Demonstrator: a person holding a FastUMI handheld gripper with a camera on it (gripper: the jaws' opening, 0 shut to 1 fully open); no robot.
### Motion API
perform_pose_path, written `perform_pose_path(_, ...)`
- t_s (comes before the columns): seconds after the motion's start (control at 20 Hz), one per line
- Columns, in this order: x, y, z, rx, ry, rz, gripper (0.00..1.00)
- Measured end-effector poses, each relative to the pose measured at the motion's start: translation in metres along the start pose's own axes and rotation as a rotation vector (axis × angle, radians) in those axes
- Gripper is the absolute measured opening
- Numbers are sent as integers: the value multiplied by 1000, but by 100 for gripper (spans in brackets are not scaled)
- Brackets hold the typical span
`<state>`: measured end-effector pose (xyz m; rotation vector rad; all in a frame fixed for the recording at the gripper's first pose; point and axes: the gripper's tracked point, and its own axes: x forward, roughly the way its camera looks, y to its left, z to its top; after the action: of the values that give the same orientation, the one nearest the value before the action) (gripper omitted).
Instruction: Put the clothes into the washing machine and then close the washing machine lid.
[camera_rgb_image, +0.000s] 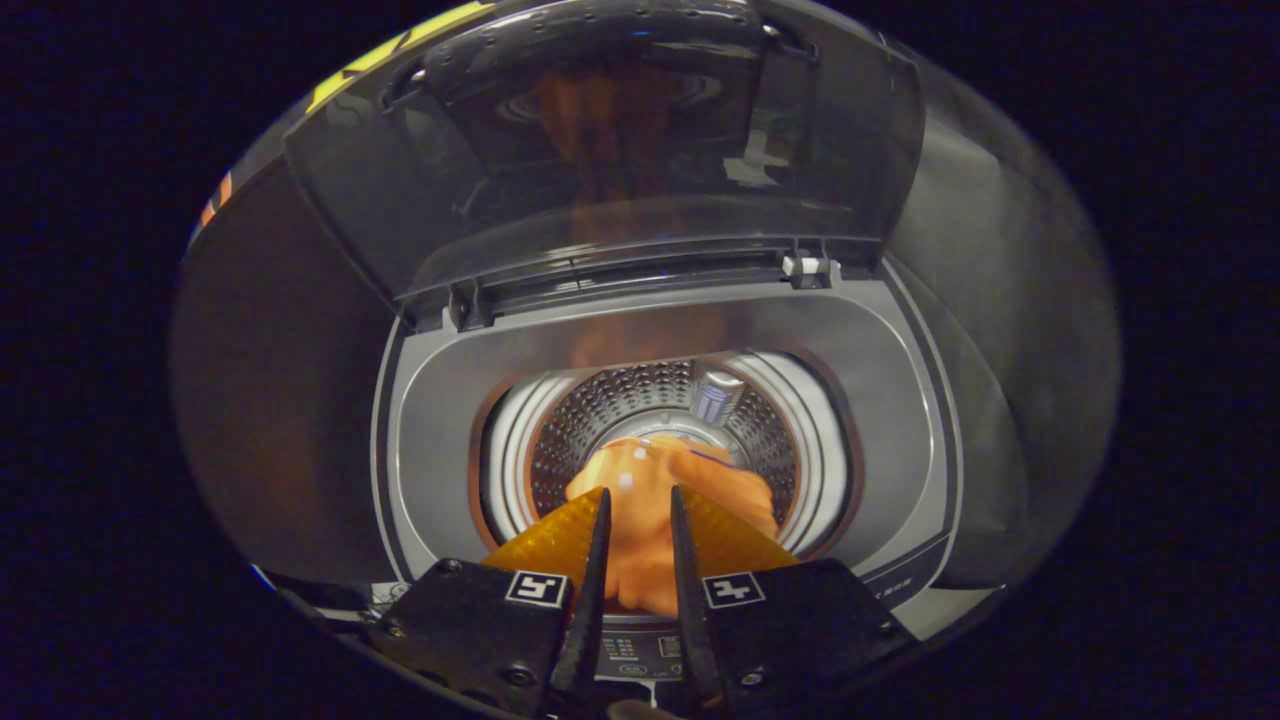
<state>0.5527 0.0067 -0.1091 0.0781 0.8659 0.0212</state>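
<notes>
Orange clothes (640, 520) pinched in the narrow tool (638, 530), dangling over the washing machine (900, 400) drum; next: let go, then flip down the lid (600, 150) at 12 o'clock.

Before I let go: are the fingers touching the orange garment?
Touching. The gripper view shows the orange garment pinched between both fingers of the gripper, hanging over the open drum.

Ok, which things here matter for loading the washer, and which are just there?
For the job:
orange garment, pinched between the gripper fingers, hanging over the drum
washing machine drum
lid, raised open

Just there:
small blue-white cylinder inside the drum
control panel below the fingers
</notes>
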Motion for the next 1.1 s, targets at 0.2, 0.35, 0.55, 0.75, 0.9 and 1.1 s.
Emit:
perform_pose_path(0.2, -14, 4, 0, -89, -74, -22, 48)
perform_pose_path(0.35, -27, 5, 1, -128, -143, -28, 48)
perform_pose_path(0.55, -51, 7, -5, -143, -207, -29, 48)
perform_pose_path(0.75, -77, 6, -8, -147, -247, -35, 48)
perform_pose_path(0.9, -97, 3, -3, -145, -279, -35, 48)
perform_pose_path(1.1, -127, -2, 20, -118, -352, -36, 48)
